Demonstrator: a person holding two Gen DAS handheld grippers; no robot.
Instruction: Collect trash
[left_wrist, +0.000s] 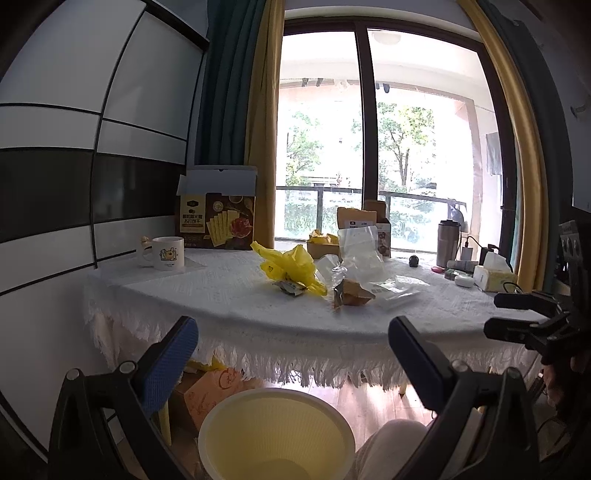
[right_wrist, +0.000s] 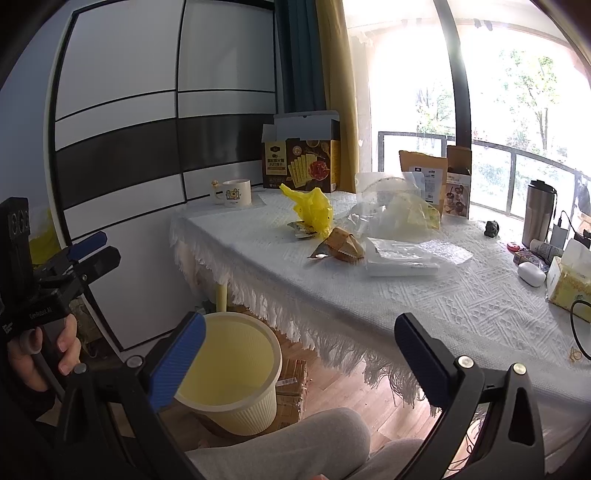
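Observation:
Trash lies mid-table on the white cloth: a crumpled yellow plastic bag, a small dark wrapper under it, a brown torn packet, and clear plastic bags with a flat clear package. A pale yellow bin stands on the floor by the table. My left gripper is open above the bin, holding nothing. My right gripper is open too, short of the table edge, empty.
A mug and a cracker box stand at the back left. A thermos, tissue box, cables and small items crowd the right end. Cardboard lies under the table. A person's knees are below.

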